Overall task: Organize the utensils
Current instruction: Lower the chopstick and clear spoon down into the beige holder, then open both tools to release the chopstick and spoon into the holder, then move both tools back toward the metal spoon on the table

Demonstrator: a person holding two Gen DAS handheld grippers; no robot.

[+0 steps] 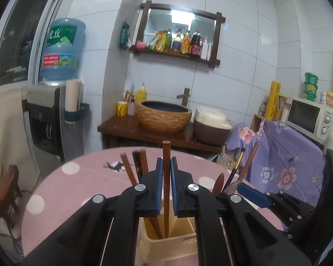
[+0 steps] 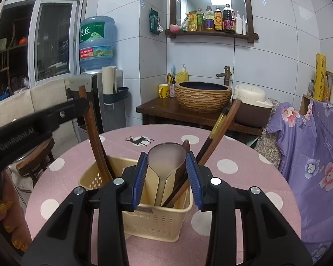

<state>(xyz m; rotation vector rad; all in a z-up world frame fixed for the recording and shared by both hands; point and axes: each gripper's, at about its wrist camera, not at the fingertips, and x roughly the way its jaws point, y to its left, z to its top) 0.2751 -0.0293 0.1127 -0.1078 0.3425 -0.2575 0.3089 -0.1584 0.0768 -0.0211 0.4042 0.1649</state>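
Observation:
A cream plastic utensil holder [image 2: 157, 219] stands on the pink dotted round table [image 2: 244, 221]; it also shows in the left wrist view [image 1: 166, 243]. My left gripper [image 1: 166, 166] is shut on an upright brown chopstick [image 1: 166, 153] whose lower end is inside the holder's left compartment, beside several other chopsticks [image 1: 128, 168]. My right gripper [image 2: 166, 161] is open, its jaws either side of a metal spoon [image 2: 166, 159] that stands in the right compartment with more chopsticks [image 2: 219, 133]. The left gripper's arm [image 2: 33, 124] shows at the left of the right wrist view.
A wooden washstand [image 2: 188, 108] with a woven basin and a rice cooker [image 2: 250, 104] stands behind the table. A water dispenser [image 2: 95, 71] is at the back left. A purple flowered cloth [image 2: 310, 146] covers furniture at the right. A wooden stool [image 2: 37, 155] is at the left.

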